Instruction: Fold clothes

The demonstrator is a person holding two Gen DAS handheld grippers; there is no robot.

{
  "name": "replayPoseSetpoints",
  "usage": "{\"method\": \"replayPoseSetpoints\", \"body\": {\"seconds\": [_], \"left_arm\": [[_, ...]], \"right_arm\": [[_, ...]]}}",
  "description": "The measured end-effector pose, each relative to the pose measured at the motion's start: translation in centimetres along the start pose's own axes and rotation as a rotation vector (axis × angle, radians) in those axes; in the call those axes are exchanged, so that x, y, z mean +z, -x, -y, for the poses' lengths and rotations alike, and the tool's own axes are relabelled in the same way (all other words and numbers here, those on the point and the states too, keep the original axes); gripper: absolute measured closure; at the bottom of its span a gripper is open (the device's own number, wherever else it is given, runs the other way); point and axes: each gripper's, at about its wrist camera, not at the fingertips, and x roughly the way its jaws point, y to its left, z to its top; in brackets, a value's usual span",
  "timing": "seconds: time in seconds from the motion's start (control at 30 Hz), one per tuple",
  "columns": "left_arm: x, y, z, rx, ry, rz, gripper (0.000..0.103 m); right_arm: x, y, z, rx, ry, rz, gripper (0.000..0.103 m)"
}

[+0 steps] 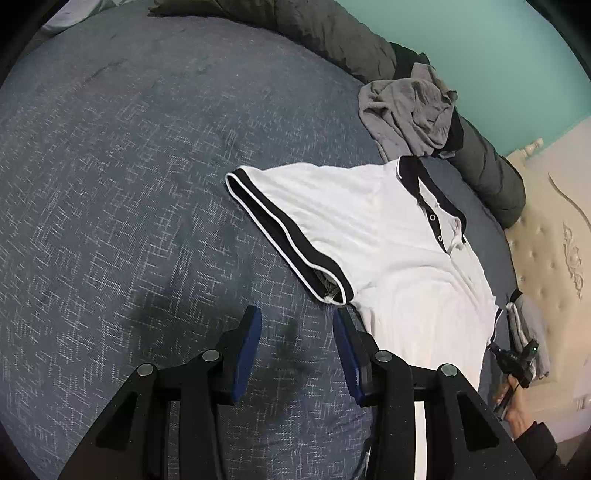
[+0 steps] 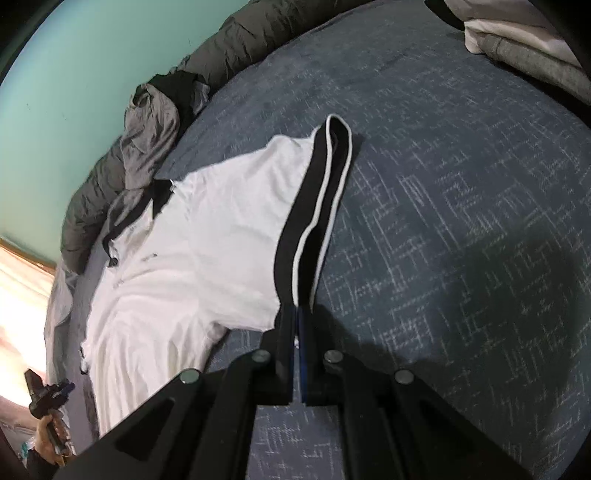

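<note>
A white polo shirt (image 1: 388,236) with a black collar and black-banded sleeves lies spread face up on the blue-grey bed cover (image 1: 129,166). In the left wrist view my left gripper (image 1: 295,314) is open just short of the sleeve cuff (image 1: 288,236), with only bed cover between its blue pads. In the right wrist view my right gripper (image 2: 296,314) is shut on the near end of a black-and-white sleeve cuff (image 2: 321,206) of the shirt (image 2: 192,251). Each view also shows a hand with the other gripper far across the shirt (image 1: 513,358) (image 2: 48,391).
A crumpled grey garment (image 1: 410,110) (image 2: 147,136) lies beyond the collar against a rolled dark quilt (image 1: 332,33) (image 2: 229,44) and a green wall. Folded clothes (image 2: 517,40) sit at the far corner. A cream padded headboard (image 1: 554,240) borders the bed.
</note>
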Motion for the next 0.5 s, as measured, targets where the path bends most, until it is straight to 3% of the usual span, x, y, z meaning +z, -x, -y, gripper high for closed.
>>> {"method": "replayPoseSetpoints", "body": {"seconds": [0.27,0.33,0.4,0.5], "left_arm": [[-0.5,0.2,1.5,0.004,-0.056,0.009,0.059],[-0.5,0.4,1.8,0.001,-0.064,0.012,0.059],[-0.5,0.5,2.0,-0.003,-0.071,0.015,0.059],[-0.6,0.6,2.4,-0.011,-0.075,0.018,0.059]], "right_arm": [[0.9,0.6,-0.7,-0.059,0.026,-0.006,0.100],[1.2,1.4,-0.9,-0.044,0.011,0.022,0.094],[1.6,2.1,-1.3,-0.029,0.020,0.051,0.073],[2.4,2.6,-1.8,-0.004,0.027,0.086,0.070]]}}
